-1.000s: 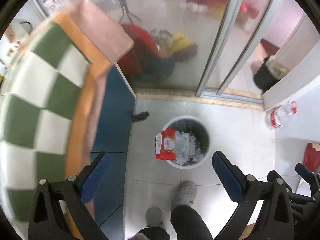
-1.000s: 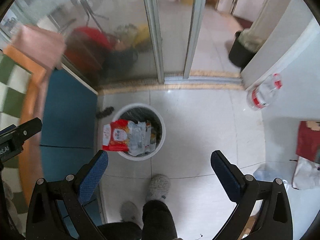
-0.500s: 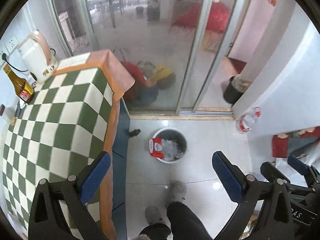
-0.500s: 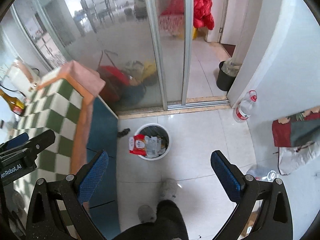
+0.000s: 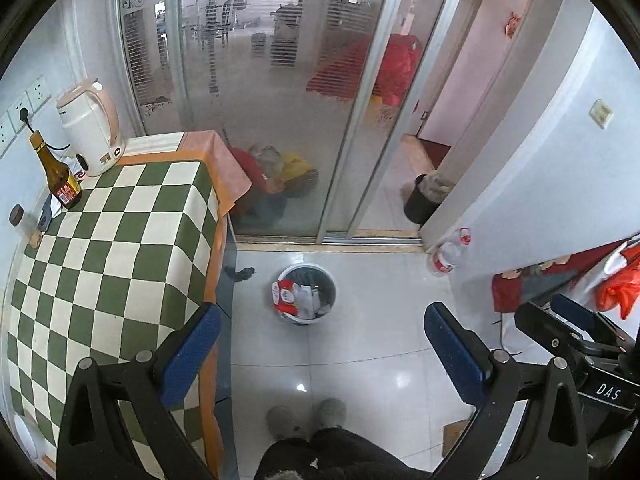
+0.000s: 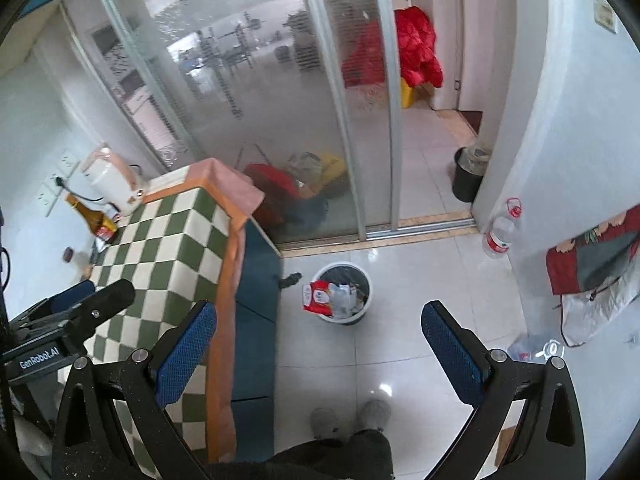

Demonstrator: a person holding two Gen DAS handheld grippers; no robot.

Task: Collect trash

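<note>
A white trash bin (image 5: 326, 280) stands on the tiled floor beside the table; it also shows in the right wrist view (image 6: 362, 280). It holds a red and white wrapper (image 5: 285, 295) and clear plastic trash. My left gripper (image 5: 320, 352) is open and empty, held high above the floor, well above the bin. My right gripper (image 6: 318, 350) is open and empty, also high above the floor. The right gripper's body shows at the right edge of the left wrist view (image 5: 576, 332).
A table with a green checked cloth (image 5: 100, 272) carries a white kettle (image 5: 90, 132), a brown bottle (image 5: 58, 176) and small items by the wall. A plastic bottle (image 5: 450, 252) and a black bin (image 5: 422, 200) stand by the sliding glass door. My feet (image 5: 308, 416) are below.
Both grippers have risen well away from the bin and floor; the bin looks much smaller and the tabletop has come into view. Both stay open and empty.
</note>
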